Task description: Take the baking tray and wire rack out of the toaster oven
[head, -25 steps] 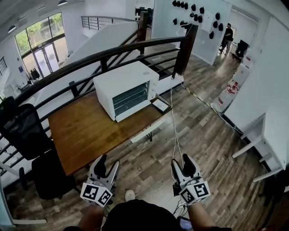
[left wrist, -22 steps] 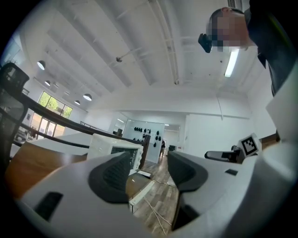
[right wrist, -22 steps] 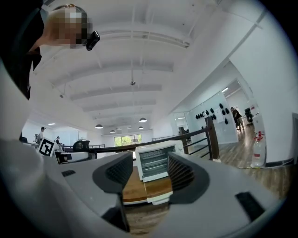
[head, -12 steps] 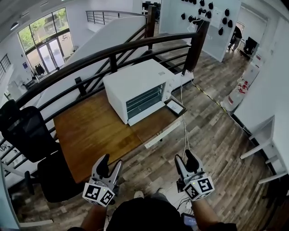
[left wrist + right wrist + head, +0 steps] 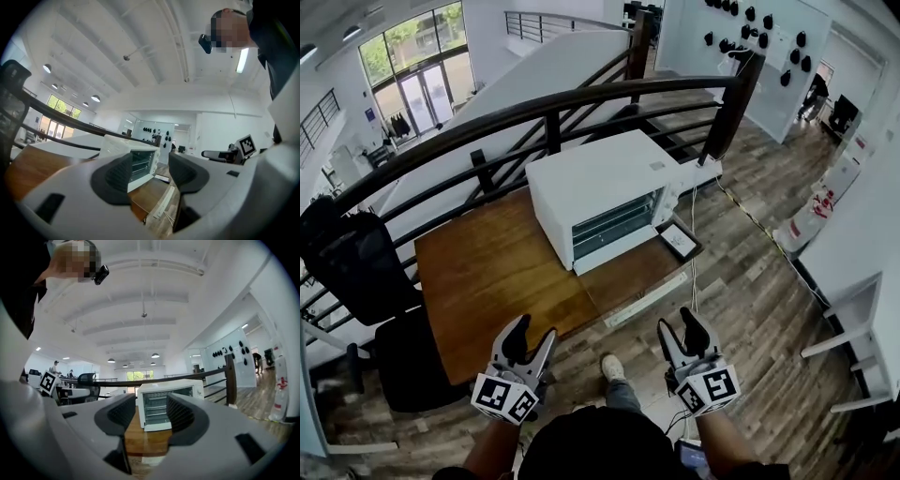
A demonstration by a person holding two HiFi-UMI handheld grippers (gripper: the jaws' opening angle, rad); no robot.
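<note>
You draw nearer the toaster oven [image 5: 600, 192], mid-frame — left claw [image 5: 532, 330] parted, right claw [image 5: 678, 321] just narrowing yet parted, both empty — approach only.

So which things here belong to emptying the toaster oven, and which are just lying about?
Job: toaster oven; wire rack inside it; table under it.
Lying about: office chair; flat black-framed thing beside the oven; white cable; railing.

White toaster oven [image 5: 605, 187] on wooden table [image 5: 497, 272], dark railing [image 5: 534, 108] behind, 1 black chair [image 5: 356, 267] left.
</note>
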